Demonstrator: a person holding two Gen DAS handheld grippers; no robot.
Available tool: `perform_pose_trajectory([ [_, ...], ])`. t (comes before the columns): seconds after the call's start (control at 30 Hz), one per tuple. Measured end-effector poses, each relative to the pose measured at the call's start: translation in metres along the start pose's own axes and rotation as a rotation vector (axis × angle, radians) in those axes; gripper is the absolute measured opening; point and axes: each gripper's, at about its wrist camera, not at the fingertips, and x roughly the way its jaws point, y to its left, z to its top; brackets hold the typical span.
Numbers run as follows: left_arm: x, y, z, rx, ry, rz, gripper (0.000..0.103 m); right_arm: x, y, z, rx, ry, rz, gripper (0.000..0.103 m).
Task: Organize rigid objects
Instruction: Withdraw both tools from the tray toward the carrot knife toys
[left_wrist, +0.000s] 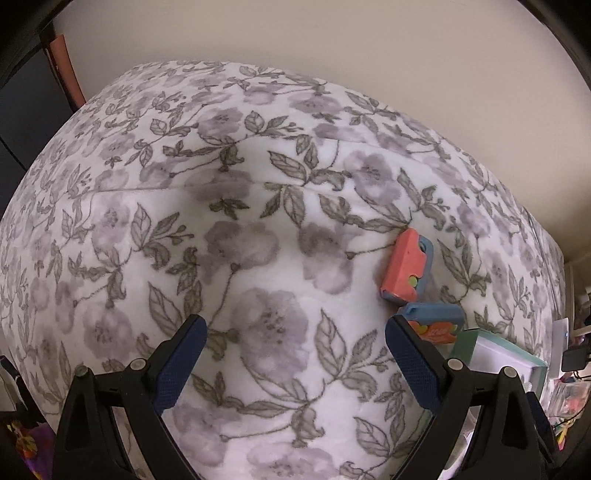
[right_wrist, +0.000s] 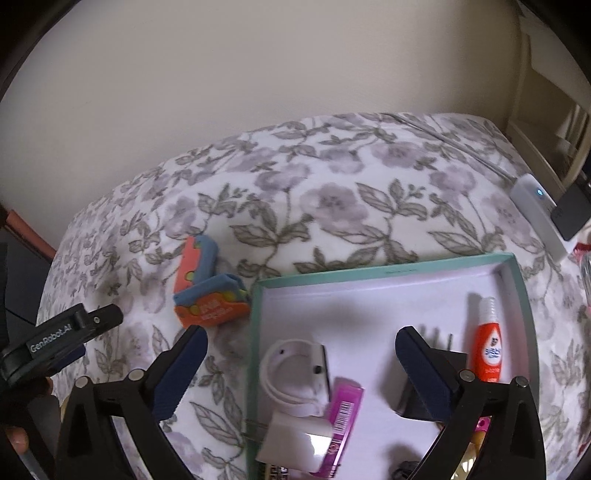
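Note:
Two small orange-and-blue blocks lie on the floral blanket: one pink-orange block (left_wrist: 405, 270) (right_wrist: 195, 262) and one with a blue top (left_wrist: 436, 321) (right_wrist: 212, 300), beside a teal-rimmed white tray (right_wrist: 255, 332) (left_wrist: 491, 354). In the tray lie a white smartwatch (right_wrist: 295, 373), a pink packet (right_wrist: 341, 421), a white charger (right_wrist: 291, 439), a red glue tube (right_wrist: 489, 343) and a black object (right_wrist: 417, 398). My left gripper (left_wrist: 295, 339) is open and empty over the blanket, left of the blocks. My right gripper (right_wrist: 301, 350) is open and empty above the tray's left part.
The floral blanket (left_wrist: 258, 221) covers a bed against a beige wall. A white power strip (right_wrist: 535, 206) and a black adapter (right_wrist: 572, 214) lie at the bed's right edge. The left gripper's body (right_wrist: 55, 343) shows at the left of the right wrist view.

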Motion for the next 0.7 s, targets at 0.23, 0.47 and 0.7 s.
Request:
perform_pose_trajectory([
  [0.23,0.008,0.007,0.003,-0.010,0.030,-0.013,0.097,0.005,0.027,0.003,-0.087,-0.018,0.011,0.103],
  [0.47,0.018,0.018,0.007,-0.017,0.048,-0.025,0.098,0.017,0.046,0.004,-0.101,-0.007,0.076,0.103],
  [0.7,0.031,0.030,0.011,-0.040,0.070,-0.035,0.098,0.030,0.059,0.009,-0.106,0.017,0.126,0.103],
])
